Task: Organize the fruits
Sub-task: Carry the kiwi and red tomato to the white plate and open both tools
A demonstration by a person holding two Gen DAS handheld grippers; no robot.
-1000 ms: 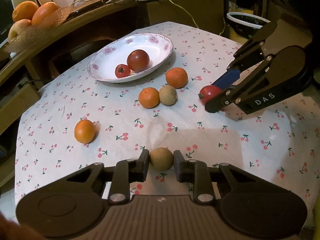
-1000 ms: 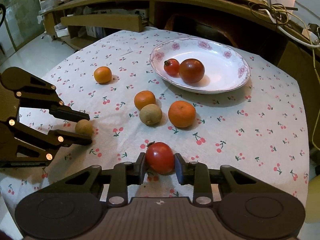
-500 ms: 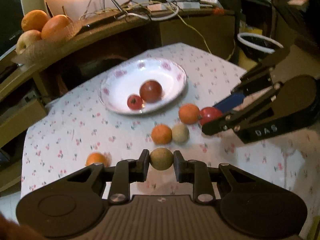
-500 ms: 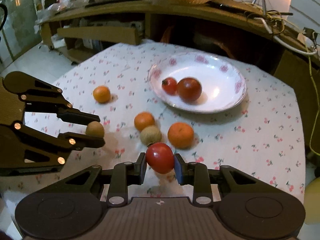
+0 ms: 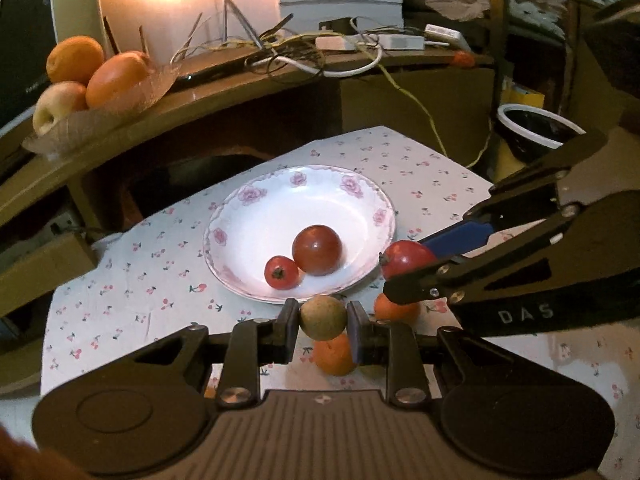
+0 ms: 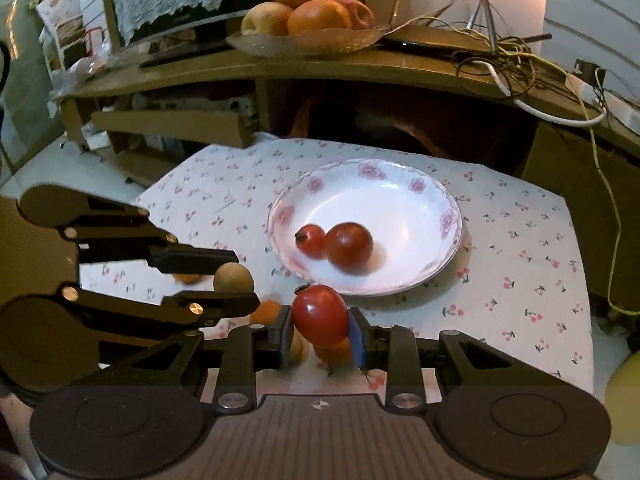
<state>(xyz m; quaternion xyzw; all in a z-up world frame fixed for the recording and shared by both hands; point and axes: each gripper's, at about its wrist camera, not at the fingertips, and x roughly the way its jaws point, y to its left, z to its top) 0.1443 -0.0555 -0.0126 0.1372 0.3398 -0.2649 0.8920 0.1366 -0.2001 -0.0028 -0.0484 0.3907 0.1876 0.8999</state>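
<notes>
My left gripper is shut on a round tan fruit and holds it above the table, near the front rim of the white floral plate. My right gripper is shut on a red tomato, also lifted, in front of the plate. The plate holds a small tomato and a larger dark red one. Oranges lie on the cloth below the grippers, partly hidden. The right gripper shows in the left wrist view; the left gripper shows in the right wrist view.
The table has a cherry-print cloth. Behind it a wooden shelf carries a glass dish of oranges and apples and tangled cables. A dark bowl stands at the far right.
Both grippers have lifted their fruits off the cloth and moved forward toward the plate. The plate now sits closer and more central in both views.
</notes>
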